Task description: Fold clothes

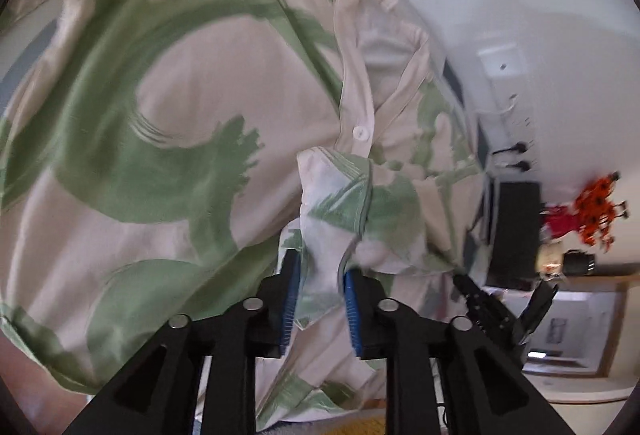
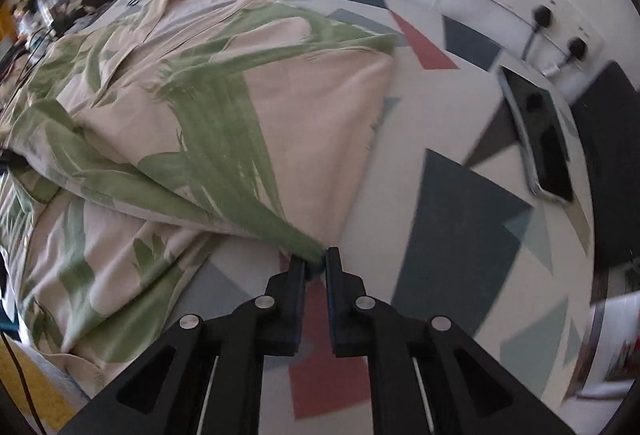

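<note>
A cream shirt with green brush-stroke leaves (image 1: pixel 180 115) fills most of the left wrist view, its button placket (image 1: pixel 360 133) running down the middle. My left gripper (image 1: pixel 320 267) is shut on a raised fold of the shirt's edge, which stands sharp between the blue pads (image 1: pixel 291 295) while the rest blurs. In the right wrist view the shirt (image 2: pixel 200 115) lies crumpled on a cloth-covered table (image 2: pixel 452 235). My right gripper (image 2: pixel 316 259) is shut on a green corner of the shirt. Taut creases run from that corner back into the fabric.
A phone in a clear case (image 2: pixel 540 139) lies on the geometric tablecloth at the right, near wall sockets with plugs (image 2: pixel 560 35). A dark panel (image 2: pixel 608 155) stands at the far right. Cables and clutter (image 2: pixel 60 7) sit at the table's far left. A black clamp-like object (image 1: pixel 504 311) shows lower right.
</note>
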A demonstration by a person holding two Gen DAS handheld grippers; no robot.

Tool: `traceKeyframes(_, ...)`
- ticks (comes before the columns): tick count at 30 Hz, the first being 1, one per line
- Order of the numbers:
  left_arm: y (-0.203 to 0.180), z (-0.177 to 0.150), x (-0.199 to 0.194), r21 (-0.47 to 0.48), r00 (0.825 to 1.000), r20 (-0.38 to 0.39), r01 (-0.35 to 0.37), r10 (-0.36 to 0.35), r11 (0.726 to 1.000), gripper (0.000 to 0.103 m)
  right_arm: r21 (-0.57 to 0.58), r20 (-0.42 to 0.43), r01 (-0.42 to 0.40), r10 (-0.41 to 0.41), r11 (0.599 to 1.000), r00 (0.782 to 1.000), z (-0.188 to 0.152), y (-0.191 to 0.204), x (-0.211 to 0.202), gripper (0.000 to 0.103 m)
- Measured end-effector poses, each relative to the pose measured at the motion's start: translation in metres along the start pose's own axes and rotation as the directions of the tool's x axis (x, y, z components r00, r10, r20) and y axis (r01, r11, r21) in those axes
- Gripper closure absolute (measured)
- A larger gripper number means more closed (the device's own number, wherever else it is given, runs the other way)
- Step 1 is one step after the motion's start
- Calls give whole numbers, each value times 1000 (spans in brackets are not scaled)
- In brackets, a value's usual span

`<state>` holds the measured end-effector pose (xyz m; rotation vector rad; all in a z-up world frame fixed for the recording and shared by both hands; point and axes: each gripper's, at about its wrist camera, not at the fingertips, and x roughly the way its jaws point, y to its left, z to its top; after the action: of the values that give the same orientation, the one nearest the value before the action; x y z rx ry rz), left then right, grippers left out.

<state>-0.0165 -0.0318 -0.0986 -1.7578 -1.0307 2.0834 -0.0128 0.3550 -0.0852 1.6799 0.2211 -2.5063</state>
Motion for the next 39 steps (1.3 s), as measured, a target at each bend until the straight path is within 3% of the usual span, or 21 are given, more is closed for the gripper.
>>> traceKeyframes(2,5,0,-13,-15,999,21,46,-46,999,70,4,11,15,-15,1000,1000,3,5,-12,81)
traceKeyframes(6,18,4,-25,-52,993,26,113,-111,992,67,-14,65,-44,45,999,997,16,34,-36,73)
traceKeyframes(9,30,15,-22,-82,993,21,117,-115,990,67,-144,81,-89,101,986,992,28,87,-39,61)
traceKeyframes(11,35,24,-18,-105,989,18,148,-147,983,67,-243,82,-107,131,964,988,37,124,-36,60)
traceKeyframes(14,38,44,-3,-135,982,-11,185,-188,973,67,-362,88,-53,91,931,992,44,174,-19,60)
traceKeyframes(16,41,54,11,-182,974,-43,210,-221,961,67,-372,54,-48,74,927,996,47,186,-3,60)
traceKeyframes(17,42,58,17,-202,968,-58,227,-242,953,67,-364,27,-64,80,929,996,49,186,3,65)
traceKeyframes(18,42,61,23,-217,964,-68,236,-256,947,67,-353,-2,-84,89,932,996,50,185,8,82)
traceKeyframes(19,42,65,28,-230,962,-77,240,-264,943,67,-342,-31,-103,98,934,995,51,184,13,90)
traceKeyframes(23,37,72,45,-259,947,-106,267,-303,928,67,-308,-20,-122,122,944,992,54,173,3,95)
traceKeyframes(25,29,74,47,-232,946,-101,278,-308,932,70,-283,-7,-121,125,951,992,57,168,-2,96)
traceKeyframes(27,20,77,44,-190,949,-88,281,-301,941,83,-251,8,-121,127,960,992,62,163,-4,96)
traceKeyframes(28,13,80,41,-169,951,-84,282,-299,945,96,-237,15,-121,128,964,992,65,163,-6,96)
traceKeyframes(32,-14,105,11,-83,955,-1,297,-298,951,98,-171,81,-57,72,984,994,77,154,-14,100)
traceKeyframes(36,-51,128,-50,49,916,107,383,-386,923,99,-54,211,-56,66,997,975,97,134,-43,100)
traceKeyframes(39,-69,125,-98,170,893,154,398,-423,902,99,-24,291,-80,84,996,953,103,126,-67,100)
